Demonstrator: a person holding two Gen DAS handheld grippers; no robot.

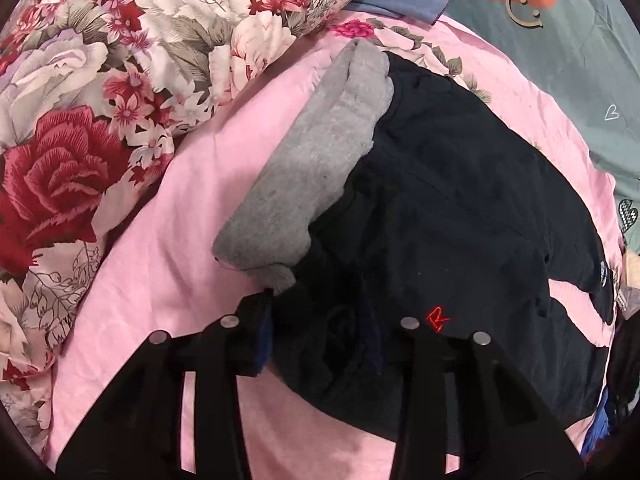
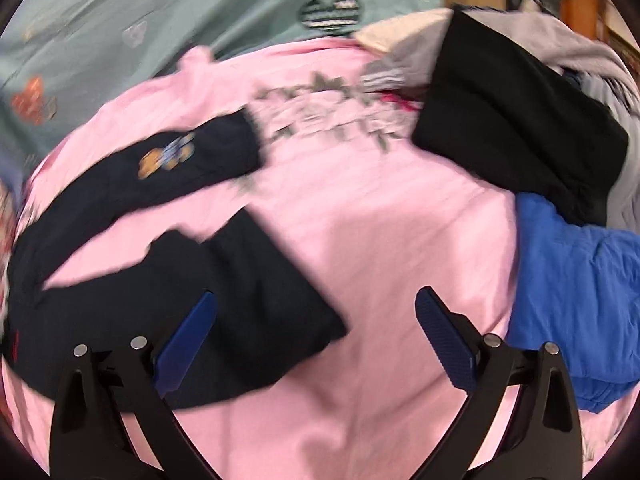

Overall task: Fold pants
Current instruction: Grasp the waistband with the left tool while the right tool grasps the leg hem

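Dark navy pants (image 1: 460, 184) with a grey lining (image 1: 320, 160) turned out at the waist lie spread on a pink sheet (image 1: 168, 248). A small red logo (image 1: 438, 319) shows near my left gripper (image 1: 320, 320), whose jaws stand apart over the bunched waist fabric; whether they pinch it is hidden. In the blurred right wrist view the two pant legs (image 2: 224, 296) lie at the left, one with a small patch (image 2: 166, 158). My right gripper (image 2: 316, 312) is open and empty, over the near leg's end.
A floral quilt (image 1: 80, 120) is heaped at the left. A teal blanket (image 1: 560, 48) lies beyond the pink sheet. A blue garment (image 2: 572, 300), a black garment (image 2: 512, 120) and grey clothes (image 2: 580, 44) are piled at the right.
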